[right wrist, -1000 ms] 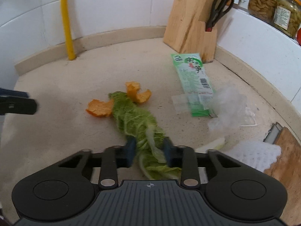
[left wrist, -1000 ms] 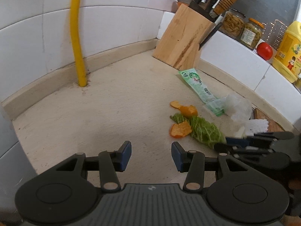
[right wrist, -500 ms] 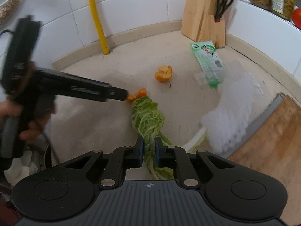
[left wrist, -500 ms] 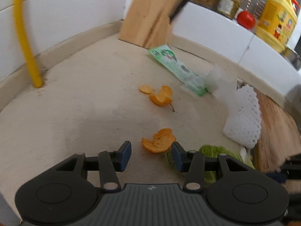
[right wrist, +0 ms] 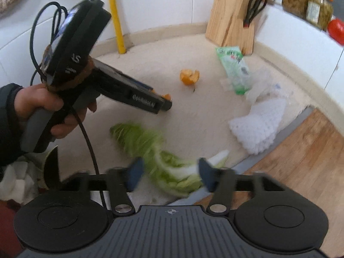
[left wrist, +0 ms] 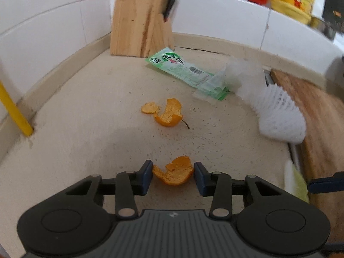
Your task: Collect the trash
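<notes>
1. Left gripper [left wrist: 173, 175] lowered over the near orange peel [left wrist: 173, 173] on the tabletop [left wrist: 86, 129]; jaws closing, one on each side of the peel, close beside its edges but not yet seen pressing
2. Right gripper [right wrist: 168, 175] with jaws opening wide around the cabbage leaf [right wrist: 159, 157]; leaf blurred between them, touched by neither, seemingly dropping at the tabletop's front edge
3. Elsewhere on the tabletop: second orange peel [left wrist: 167, 116] farther in, green wrapper [left wrist: 182, 69] by the knife block [left wrist: 137, 19], white foam net [left wrist: 277, 114] against the cutting board [left wrist: 322, 116]
4. Bin not clearly seen; only a dark rim with white scraps [right wrist: 32, 172] at lower left in the right wrist view
5. Risk: thin curled peel could fold or squirt forward if squeezed off-centre, leaving the jaws shut on nothing
6. Risk: jaw tips so near the stone could scrape it and lift only a fragment
7. Risk: released leaf could land on the tabletop edge instead of with the scraps, needing another pick
8. Risk: grippers working close together could knock each other
</notes>
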`<action>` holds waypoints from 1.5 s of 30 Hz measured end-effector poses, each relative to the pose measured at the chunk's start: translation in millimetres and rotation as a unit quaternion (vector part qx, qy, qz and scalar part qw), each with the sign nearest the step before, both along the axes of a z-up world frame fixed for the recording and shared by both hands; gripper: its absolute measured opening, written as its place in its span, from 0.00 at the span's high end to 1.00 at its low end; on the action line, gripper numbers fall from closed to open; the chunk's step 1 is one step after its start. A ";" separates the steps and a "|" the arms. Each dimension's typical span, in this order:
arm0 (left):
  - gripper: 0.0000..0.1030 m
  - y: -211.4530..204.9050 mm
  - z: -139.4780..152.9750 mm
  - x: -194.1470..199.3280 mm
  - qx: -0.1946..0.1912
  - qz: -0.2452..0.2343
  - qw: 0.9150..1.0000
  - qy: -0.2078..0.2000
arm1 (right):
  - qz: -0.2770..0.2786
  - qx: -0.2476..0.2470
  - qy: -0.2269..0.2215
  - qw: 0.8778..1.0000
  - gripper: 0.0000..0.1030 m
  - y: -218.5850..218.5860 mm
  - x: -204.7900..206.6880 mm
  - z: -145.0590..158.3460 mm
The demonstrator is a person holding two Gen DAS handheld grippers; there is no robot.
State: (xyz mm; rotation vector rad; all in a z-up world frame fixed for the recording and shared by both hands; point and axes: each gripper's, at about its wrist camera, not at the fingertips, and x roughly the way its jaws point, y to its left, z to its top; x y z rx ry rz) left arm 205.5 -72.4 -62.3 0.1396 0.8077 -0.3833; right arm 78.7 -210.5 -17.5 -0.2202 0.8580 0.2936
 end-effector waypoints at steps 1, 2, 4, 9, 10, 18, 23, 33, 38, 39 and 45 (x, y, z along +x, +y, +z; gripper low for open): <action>0.77 -1.2 0.2 -0.9 0.001 -0.006 1.000 -0.001 | 0.006 0.002 0.003 1.000 0.34 0.5 2.3 -1.6; 0.77 -0.9 0.6 -2.5 0.000 -0.009 1.000 0.001 | 0.007 0.000 0.005 1.000 0.34 1.3 3.8 -3.2; 0.82 -0.3 0.9 -3.0 0.001 -0.006 1.000 0.002 | 0.008 -0.007 0.010 1.000 0.34 1.3 6.1 -8.6; 0.92 2.4 7.0 -7.8 -0.005 0.004 1.000 0.009 | 0.011 -0.008 0.021 1.000 0.61 0.4 9.7 -20.7; 0.92 4.1 8.1 -10.4 -0.004 0.006 1.000 0.009 | 0.005 -0.009 0.023 1.000 0.64 0.8 9.9 -21.6; 0.93 29.1 30.8 -33.0 -0.013 0.021 1.000 -0.013 | -0.008 0.035 0.002 0.999 0.88 -0.7 3.6 2.4; 0.93 41.6 23.9 -38.5 -0.011 0.040 0.999 -0.004 | -0.007 0.038 0.012 0.999 0.88 2.2 3.3 -4.4; 0.92 53.6 13.5 -44.4 -0.019 0.058 0.998 0.017 | 0.016 0.000 0.007 1.000 0.49 7.4 -1.6 -14.3; 0.90 53.1 8.4 -40.0 -0.015 0.066 0.997 0.026 | 0.037 -0.022 -0.010 0.999 0.31 11.6 -3.0 -14.9; 0.88 53.2 7.4 -39.3 -0.016 0.067 0.997 0.027 | 0.040 -0.025 -0.009 0.999 0.31 12.2 -2.3 -16.0; 0.79 52.4 4.3 -30.6 -0.022 0.076 0.996 0.032 | 0.047 -0.028 -0.004 0.999 0.29 15.3 1.6 -21.8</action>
